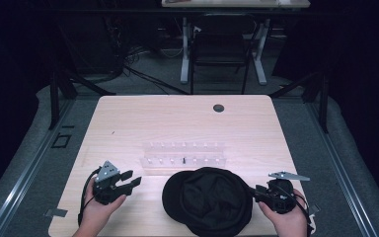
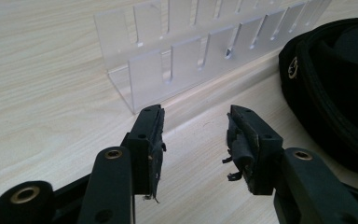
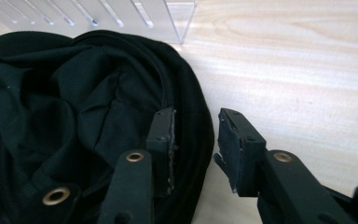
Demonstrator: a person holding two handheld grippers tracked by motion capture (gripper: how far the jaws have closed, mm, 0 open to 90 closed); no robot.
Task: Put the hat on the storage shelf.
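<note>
We see a black cap (image 1: 208, 200) lying upside down on the counter (image 1: 128, 118), just in front of a clear slotted rack (image 1: 183, 154). Our right gripper (image 1: 254, 192) straddles its rim, jaws parted; our left gripper (image 1: 134, 178) hovers released, well apart.

Black fabric cap (image 1: 208, 200) on light wooden table (image 1: 128, 118), near front edge, centre. Clear acrylic slotted rack (image 1: 183, 154) just behind cap. Left hand-held gripper (image 1: 128, 180) left of cap, apart; right hand-held gripper (image 1: 252, 191) at cap's right rim. Chair (image 1: 220, 47) beyond table.
</note>
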